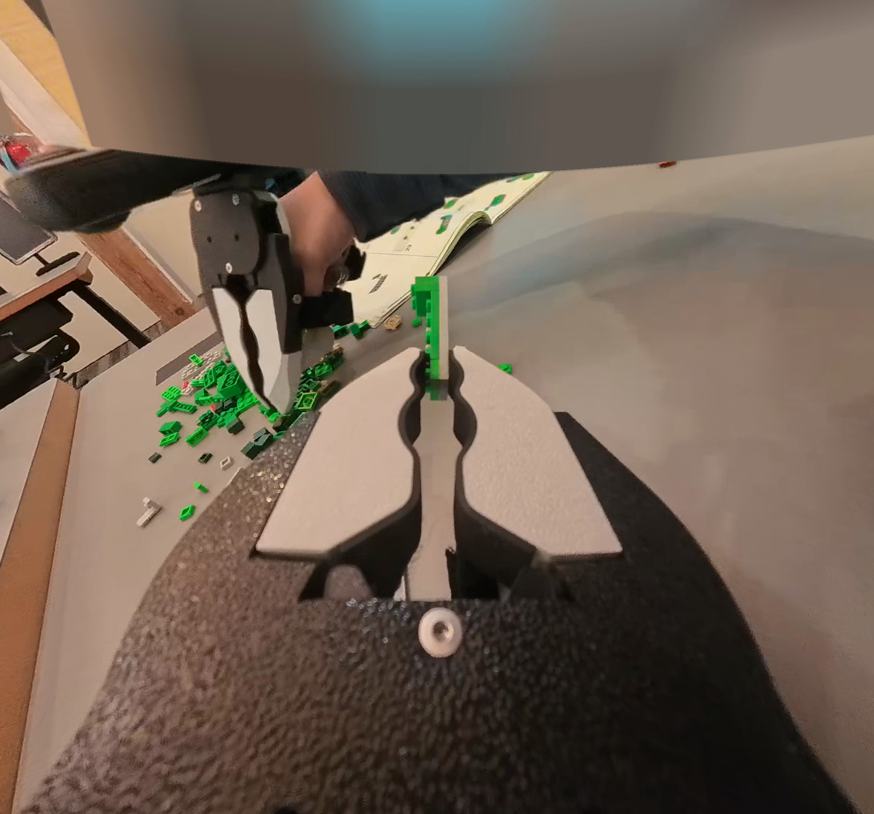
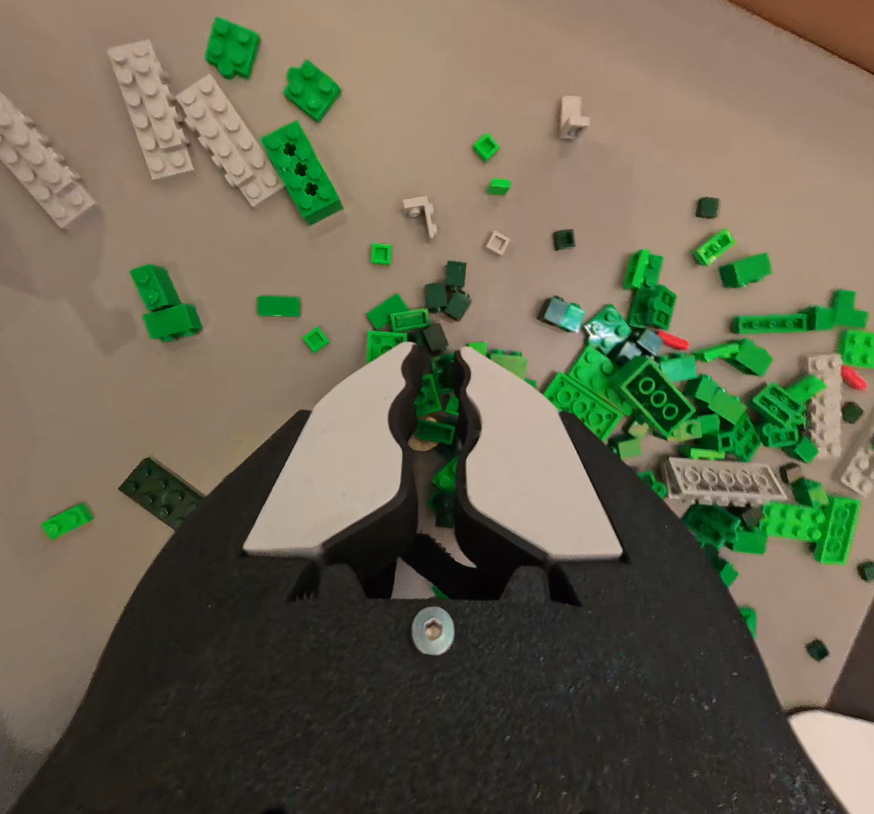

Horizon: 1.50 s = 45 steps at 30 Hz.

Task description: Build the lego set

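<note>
Left wrist view: left gripper (image 1: 437, 356) is clenched on a partly built assembly (image 1: 432, 328), a grey plate with green bricks stacked on one face, held on edge so its long axis runs straight out from the fingertips, above the table (image 1: 662, 318). Right gripper (image 1: 272, 401) is off to the left of the assembly, tips down in the loose brick pile (image 1: 222, 394); open instruction booklet (image 1: 454, 228) lies beyond the assembly. Right wrist view: right gripper (image 2: 437, 351) is slightly parted, nothing gripped, hovering right over the pile (image 2: 629, 394); dark green small pieces (image 2: 447, 299) sit just ahead of the tips. Likely picking the next brick; the right gripper is the nearer one to the pile.
</note>
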### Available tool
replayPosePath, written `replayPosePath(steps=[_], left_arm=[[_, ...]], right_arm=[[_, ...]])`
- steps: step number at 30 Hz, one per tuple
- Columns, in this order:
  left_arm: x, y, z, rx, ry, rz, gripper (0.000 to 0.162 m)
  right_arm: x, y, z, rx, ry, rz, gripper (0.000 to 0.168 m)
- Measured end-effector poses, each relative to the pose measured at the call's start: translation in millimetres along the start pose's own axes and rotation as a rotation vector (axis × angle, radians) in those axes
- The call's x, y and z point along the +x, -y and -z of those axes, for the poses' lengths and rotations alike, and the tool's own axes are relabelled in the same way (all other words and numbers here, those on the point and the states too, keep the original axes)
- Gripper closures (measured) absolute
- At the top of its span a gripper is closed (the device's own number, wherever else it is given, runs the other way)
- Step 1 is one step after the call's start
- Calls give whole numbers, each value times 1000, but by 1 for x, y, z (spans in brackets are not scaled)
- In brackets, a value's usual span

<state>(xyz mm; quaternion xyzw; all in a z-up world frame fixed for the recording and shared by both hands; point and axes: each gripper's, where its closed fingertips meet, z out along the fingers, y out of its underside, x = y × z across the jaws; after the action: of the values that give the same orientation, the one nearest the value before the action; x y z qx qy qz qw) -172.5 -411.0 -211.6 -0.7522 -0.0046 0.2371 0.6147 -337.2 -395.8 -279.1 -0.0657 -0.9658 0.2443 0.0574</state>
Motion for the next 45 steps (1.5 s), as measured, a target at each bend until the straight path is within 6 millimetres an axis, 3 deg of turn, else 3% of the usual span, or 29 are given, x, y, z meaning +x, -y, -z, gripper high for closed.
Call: replayPosePath(steps=[11, 23, 30, 36, 45], left_arm=[[0, 1, 0, 9, -6, 16, 154], [-2, 1, 1, 20, -12, 49, 154], [-2, 1, 1, 24, -14, 54, 154], [-2, 2, 2, 30, -18, 61, 154], [-2, 2, 2, 33, -23, 65, 154]], right_arm=[[6, -3, -8, -117, 23, 330, 165], [8, 6, -7, -128, 112, 436, 163], [12, 16, -12, -88, 193, 218, 160], [10, 13, -14, -112, 213, 199, 150], [20, 18, -18, -103, 189, 23, 162]])
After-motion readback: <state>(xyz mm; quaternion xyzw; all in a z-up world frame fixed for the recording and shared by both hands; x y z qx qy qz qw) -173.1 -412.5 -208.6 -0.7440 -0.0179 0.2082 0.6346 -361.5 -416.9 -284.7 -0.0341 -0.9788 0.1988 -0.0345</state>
